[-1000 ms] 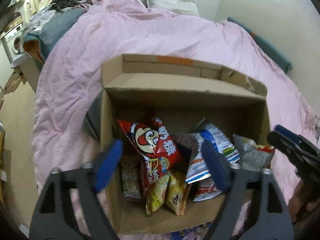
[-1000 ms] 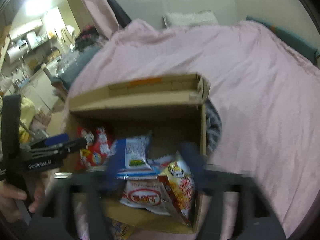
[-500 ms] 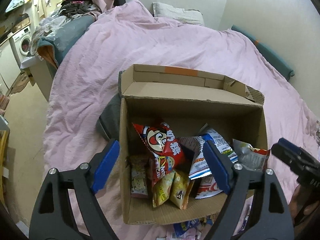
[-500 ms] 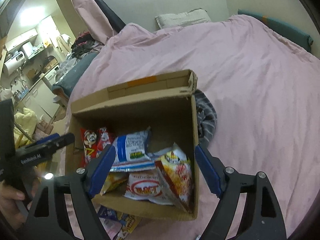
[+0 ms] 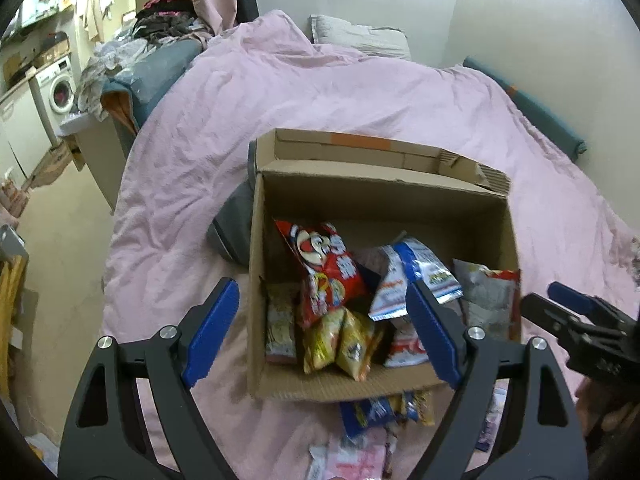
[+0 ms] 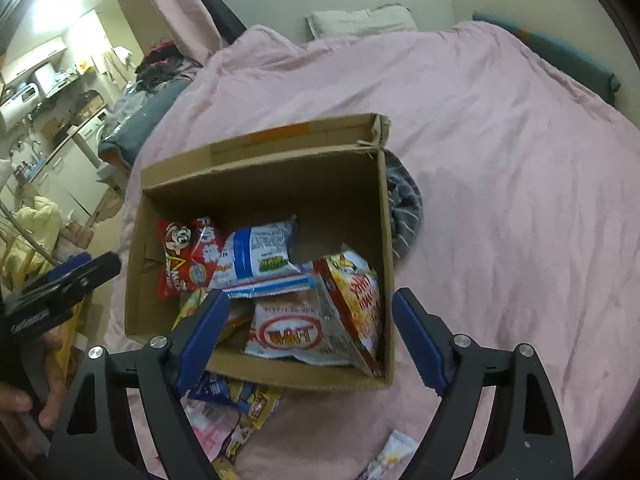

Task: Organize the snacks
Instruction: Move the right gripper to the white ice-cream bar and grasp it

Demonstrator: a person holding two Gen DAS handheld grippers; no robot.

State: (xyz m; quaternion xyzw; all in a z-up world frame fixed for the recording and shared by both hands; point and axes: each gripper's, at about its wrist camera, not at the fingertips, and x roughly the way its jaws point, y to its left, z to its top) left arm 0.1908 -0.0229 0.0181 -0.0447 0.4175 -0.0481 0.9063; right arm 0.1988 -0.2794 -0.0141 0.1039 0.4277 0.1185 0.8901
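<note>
An open cardboard box (image 5: pixel 384 200) (image 6: pixel 344 200) sits on a pink bed cover and holds several snack packets: a red cartoon bag (image 5: pixel 328 268) (image 6: pixel 184 256), a blue-and-white bag (image 5: pixel 420 272) (image 6: pixel 256 256), yellow packets (image 5: pixel 340 340) and a white packet with a red ring (image 6: pixel 292 332). More packets (image 5: pixel 380 412) (image 6: pixel 236 396) lie loose on the cover in front of the box. My left gripper (image 5: pixel 322 332) hovers open over the box's near left corner, holding nothing. My right gripper (image 6: pixel 310 336) hangs open over the box's near right part, also with nothing in it.
The pink cover (image 5: pixel 320 92) spreads wide behind and right of the box. A grey striped cloth (image 6: pixel 404 212) pokes out beside the box. A pillow (image 5: pixel 360 36) lies at the head. Left of the bed are floor, a washing machine (image 5: pixel 60 88) and clutter.
Both grippers have drawn back from the box, so it looks smaller and loose packets in front of it now show. The left view shifted so the box sits further right.
</note>
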